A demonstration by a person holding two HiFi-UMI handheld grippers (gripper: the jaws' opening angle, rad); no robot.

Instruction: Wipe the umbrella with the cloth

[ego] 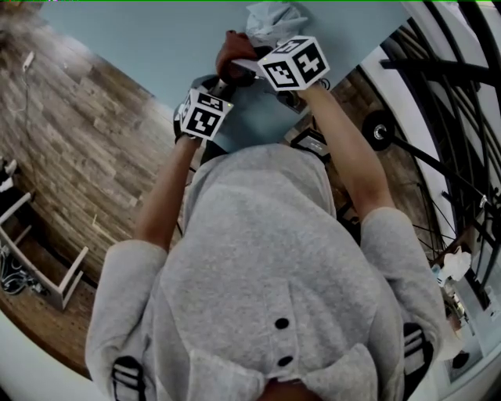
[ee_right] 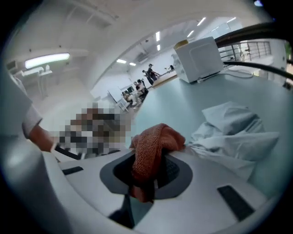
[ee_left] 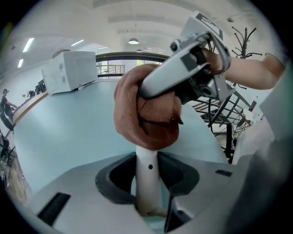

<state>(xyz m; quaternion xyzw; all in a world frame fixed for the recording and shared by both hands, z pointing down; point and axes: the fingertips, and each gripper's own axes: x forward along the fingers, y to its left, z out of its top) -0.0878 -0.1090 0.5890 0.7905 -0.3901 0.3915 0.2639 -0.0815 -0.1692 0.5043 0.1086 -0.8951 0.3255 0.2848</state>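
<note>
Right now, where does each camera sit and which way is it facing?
Head view: on the person's head, facing steeply down at the table; hood, left gripper, right gripper show.
Left gripper view: on the left gripper, facing along jaws shut on the umbrella; right gripper and arm show.
Right gripper view: on the right gripper, facing along jaws shut on the cloth; a sleeve shows.
Shared: all three see the cloth.

Pale blue table, crumpled white fabric on it, white box at far end
</note>
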